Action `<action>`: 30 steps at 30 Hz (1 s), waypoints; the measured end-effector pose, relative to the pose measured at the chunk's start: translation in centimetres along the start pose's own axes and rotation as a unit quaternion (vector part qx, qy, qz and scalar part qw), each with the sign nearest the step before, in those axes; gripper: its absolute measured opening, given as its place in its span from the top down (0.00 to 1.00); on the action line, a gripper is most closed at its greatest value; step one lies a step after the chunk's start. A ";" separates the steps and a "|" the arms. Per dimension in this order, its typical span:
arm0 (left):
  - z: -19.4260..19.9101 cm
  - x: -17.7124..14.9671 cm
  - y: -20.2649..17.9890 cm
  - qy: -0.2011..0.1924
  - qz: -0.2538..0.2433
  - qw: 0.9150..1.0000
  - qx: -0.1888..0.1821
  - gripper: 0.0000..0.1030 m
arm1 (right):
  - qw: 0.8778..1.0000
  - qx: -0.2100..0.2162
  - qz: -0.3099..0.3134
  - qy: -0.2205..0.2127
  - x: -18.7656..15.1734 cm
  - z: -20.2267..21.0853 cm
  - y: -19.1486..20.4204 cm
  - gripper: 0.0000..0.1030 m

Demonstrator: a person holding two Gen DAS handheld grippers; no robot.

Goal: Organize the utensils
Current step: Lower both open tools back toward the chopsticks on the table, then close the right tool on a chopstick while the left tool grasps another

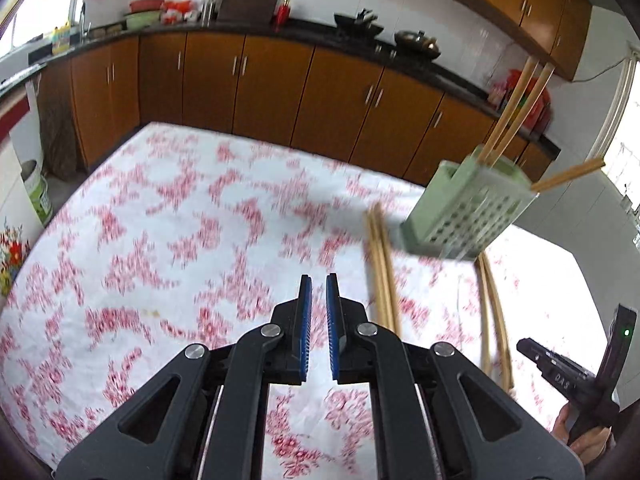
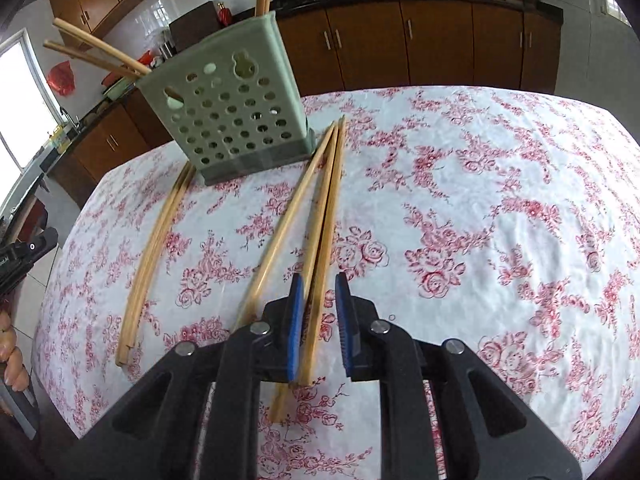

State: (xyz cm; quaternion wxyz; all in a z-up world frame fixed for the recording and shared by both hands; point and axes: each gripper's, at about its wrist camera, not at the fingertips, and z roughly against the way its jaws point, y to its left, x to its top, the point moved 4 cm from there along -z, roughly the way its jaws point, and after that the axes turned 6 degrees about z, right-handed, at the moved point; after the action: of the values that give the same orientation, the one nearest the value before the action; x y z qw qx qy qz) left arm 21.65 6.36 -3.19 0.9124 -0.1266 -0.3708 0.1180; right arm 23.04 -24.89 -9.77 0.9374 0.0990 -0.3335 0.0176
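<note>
A pale green perforated utensil holder (image 2: 232, 120) stands on the floral tablecloth (image 2: 480, 220) with several wooden chopsticks (image 2: 96, 50) sticking out of its top. It also shows in the left wrist view (image 1: 464, 208). Loose chopsticks lie on the cloth: a pair (image 2: 154, 256) to the left and a bundle (image 2: 320, 216) in the middle. My right gripper (image 2: 318, 284) is open, its jaws straddling the near ends of the bundle just above the cloth. My left gripper (image 1: 319, 284) is empty with a narrow gap between its jaws, left of the loose chopsticks (image 1: 382, 268).
Brown kitchen cabinets (image 1: 260, 88) under a dark counter with pots (image 1: 416, 42) run behind the table. A window (image 2: 16, 96) lies at the left. The right gripper's body shows at the lower right of the left wrist view (image 1: 576, 376).
</note>
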 end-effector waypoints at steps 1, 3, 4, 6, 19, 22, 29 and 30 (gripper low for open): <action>-0.3 -0.5 0.1 0.006 0.001 1.000 0.001 0.92 | 1.000 -0.001 0.002 0.004 -0.2 -0.4 0.0 0.83; -0.8 -1.2 0.4 0.015 0.001 1.000 0.002 0.92 | 1.000 -0.008 0.006 0.009 -0.4 -1.0 0.4 0.83; -1.0 -1.4 0.6 0.018 0.001 1.000 0.002 0.92 | 1.000 -0.011 0.008 0.011 -0.1 -1.1 0.4 0.84; -1.3 -2.1 0.8 0.023 -0.001 1.000 0.001 0.92 | 1.000 -0.020 0.016 0.006 0.1 -1.1 0.4 0.84; -3.5 -4.7 -2.5 0.073 -0.033 0.996 -0.049 0.92 | 0.992 -0.126 -0.019 -0.001 0.3 -0.7 -4.2 0.92; -4.1 -5.5 -3.5 0.086 -0.040 0.993 -0.064 0.92 | 0.988 -0.141 -0.067 -0.006 0.3 -0.1 -7.0 0.92; -5.7 -6.4 -5.0 0.105 -0.052 0.991 -0.062 0.93 | 0.988 -0.143 -0.054 -0.008 -0.1 0.3 -7.5 0.92; -5.8 -6.5 -5.0 0.106 -0.054 0.991 -0.058 0.92 | 0.988 -0.143 -0.053 -0.008 -0.2 0.4 -7.2 0.92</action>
State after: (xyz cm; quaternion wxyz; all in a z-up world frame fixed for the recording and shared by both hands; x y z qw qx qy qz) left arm 21.80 -1.20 -9.82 0.9428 -0.1711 -0.2842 0.0325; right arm 23.34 -32.03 -10.88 0.9388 -0.0182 -0.3346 -0.0805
